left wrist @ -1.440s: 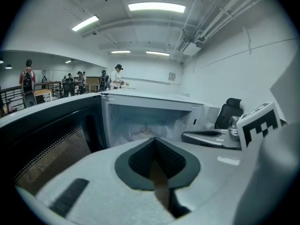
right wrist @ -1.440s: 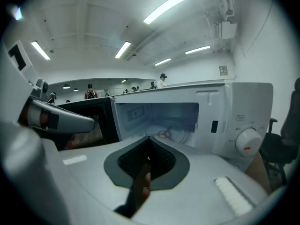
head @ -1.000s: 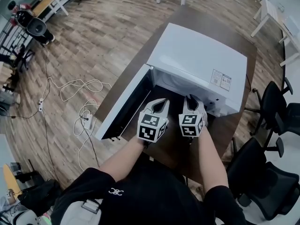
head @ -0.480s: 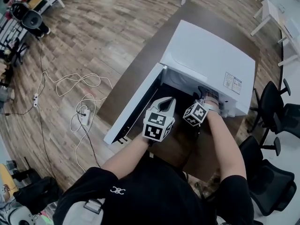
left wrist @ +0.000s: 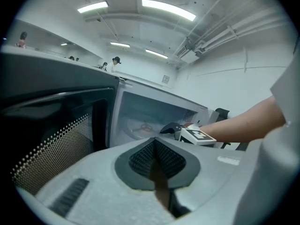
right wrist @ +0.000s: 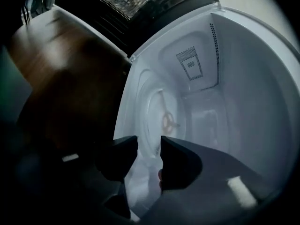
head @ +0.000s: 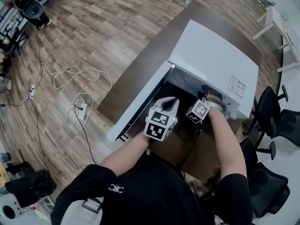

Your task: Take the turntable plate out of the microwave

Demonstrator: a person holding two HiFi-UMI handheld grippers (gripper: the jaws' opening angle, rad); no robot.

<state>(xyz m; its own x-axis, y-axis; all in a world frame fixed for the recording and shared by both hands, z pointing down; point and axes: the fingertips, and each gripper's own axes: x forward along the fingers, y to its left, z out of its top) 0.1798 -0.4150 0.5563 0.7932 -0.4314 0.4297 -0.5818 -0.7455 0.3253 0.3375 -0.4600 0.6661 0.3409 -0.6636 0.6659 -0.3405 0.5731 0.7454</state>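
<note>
on the wood-plank floor point(head: 93, 27) stands a dark brown table point(head: 140, 74), and on it sits a white microwave point(head: 215, 55) with its door point(head: 136, 107) swung wide open to the person's left. black office chairs point(head: 276, 111) stand off the table's right edge, and white cables point(head: 75, 88) loop over the floor on the left. the left gripper point(head: 168, 101) hovers outside the cavity, just in front of the open door, its jaws pressed together on nothing. the right gripper point(head: 206, 93) reaches into the cavity, jaws parted by a narrow gap. in the right gripper view the glass turntable plate point(right wrist: 157, 111) lies on the cavity floor with its rim lined up in that gap point(right wrist: 148, 146); whether the pads touch it cannot be told.
</note>
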